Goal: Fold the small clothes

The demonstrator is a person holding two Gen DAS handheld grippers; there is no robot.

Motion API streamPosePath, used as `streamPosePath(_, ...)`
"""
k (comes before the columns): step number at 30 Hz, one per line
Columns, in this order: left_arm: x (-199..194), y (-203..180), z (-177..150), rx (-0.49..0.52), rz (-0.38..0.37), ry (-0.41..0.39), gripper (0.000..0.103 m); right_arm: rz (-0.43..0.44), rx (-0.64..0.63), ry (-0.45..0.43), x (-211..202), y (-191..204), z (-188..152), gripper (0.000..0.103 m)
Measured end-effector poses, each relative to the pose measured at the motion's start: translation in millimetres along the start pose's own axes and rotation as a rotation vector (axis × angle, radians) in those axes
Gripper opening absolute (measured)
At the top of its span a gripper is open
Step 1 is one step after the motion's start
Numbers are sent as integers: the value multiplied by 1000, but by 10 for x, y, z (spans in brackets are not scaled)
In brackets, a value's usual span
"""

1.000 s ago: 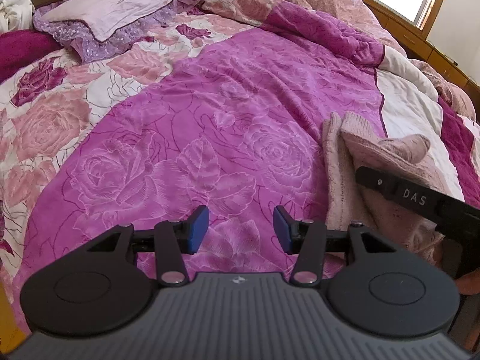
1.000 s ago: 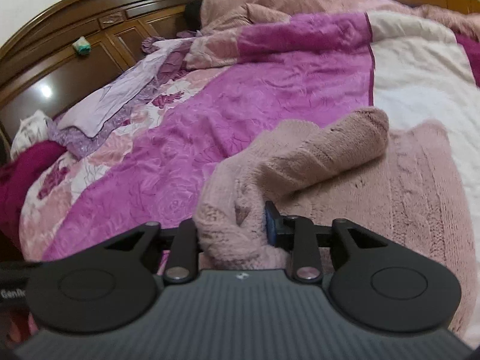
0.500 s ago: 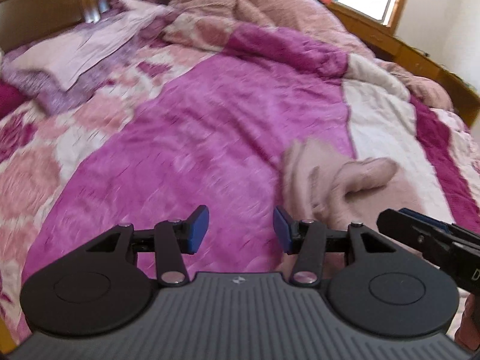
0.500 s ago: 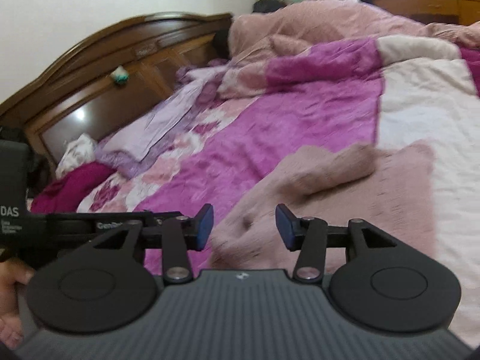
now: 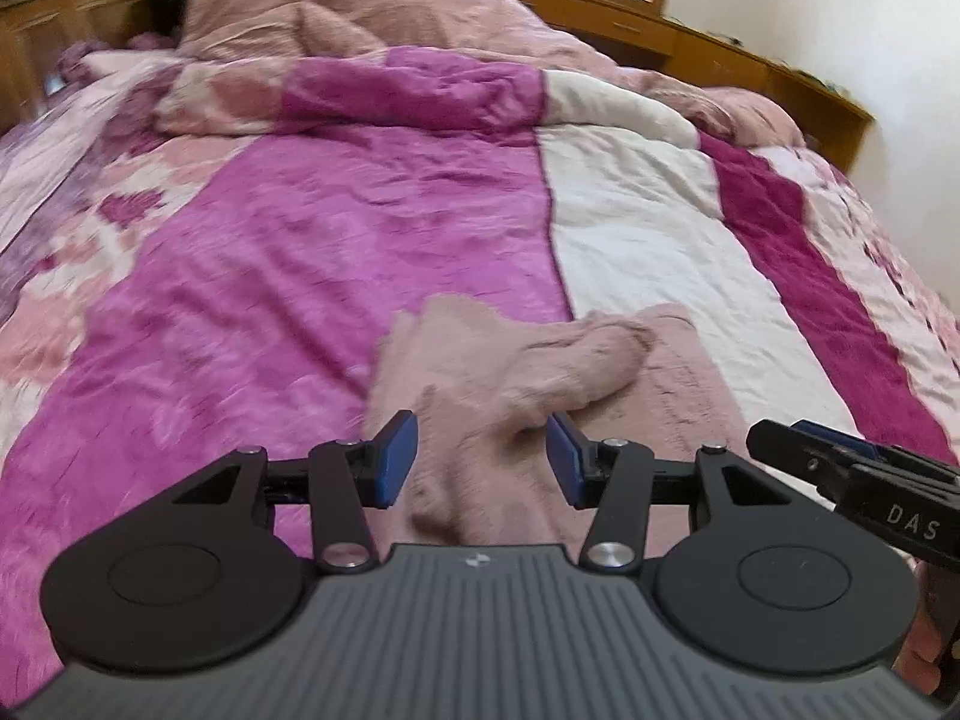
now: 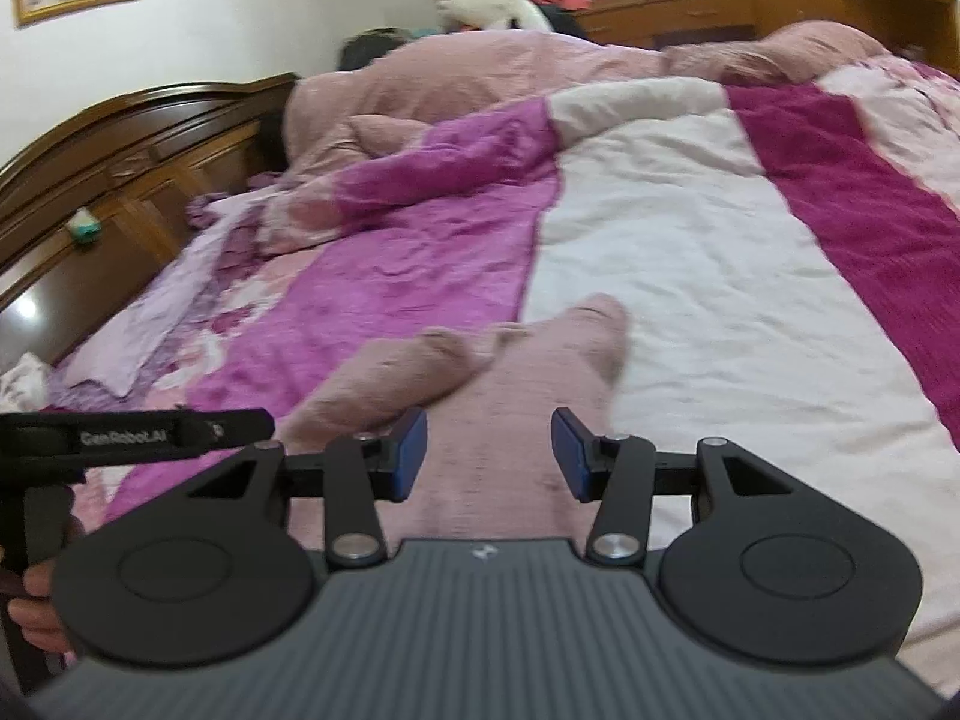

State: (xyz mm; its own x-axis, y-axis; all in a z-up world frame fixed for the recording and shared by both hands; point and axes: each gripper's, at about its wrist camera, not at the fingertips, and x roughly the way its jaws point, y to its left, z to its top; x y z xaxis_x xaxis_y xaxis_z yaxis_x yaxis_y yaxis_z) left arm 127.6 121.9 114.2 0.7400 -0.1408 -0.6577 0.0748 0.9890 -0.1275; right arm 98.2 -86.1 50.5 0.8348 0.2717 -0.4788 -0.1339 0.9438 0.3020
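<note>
Where it lies rumpled — fuzzy pink knit sweater (image 5: 540, 372), rounded folds.

Dusty pink knit sweater (image 5: 600, 372) sitting plain, no print. Bedspread (image 5: 336, 252) showing magenta rose pattern, white stripe, darker crimson stripe. Both tools looking black with blue pads (image 6: 413, 453). Headboard (image 6: 120, 168) glowing dark brown wood.

The sweater (image 5: 528, 372) lies on the quilt (image 5: 300, 276) at the near end of the bed, one sleeve (image 6: 390, 381) folded across it. Beyond the sweater a bunched blanket (image 6: 480, 72) sits at the bed's far end, the headboard (image 6: 120, 168) to its left. Both grippers hang just before the sweater, the left gripper (image 5: 480, 459) left of the right gripper (image 6: 489, 456).
</note>
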Motion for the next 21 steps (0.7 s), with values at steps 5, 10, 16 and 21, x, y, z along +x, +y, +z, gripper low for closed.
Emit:
streamPosePath(5, 301, -234, 59, 115, -22, 19, 56, -25, 43, 19, 40, -166, -55, 50)
streamPosePath(10, 592, -369, 38, 187, 5, 55, 56, -26, 62, 41, 82, -248, -112, 50)
streamPosePath(16, 751, -364, 16, 193, 26, 43, 56, -6, 70, 52, 145, -263, -134, 50)
streamPosePath(21, 673, -255, 31, 148, 24, -31, 13, 15, 70, 56, 175, -247, -134, 50)
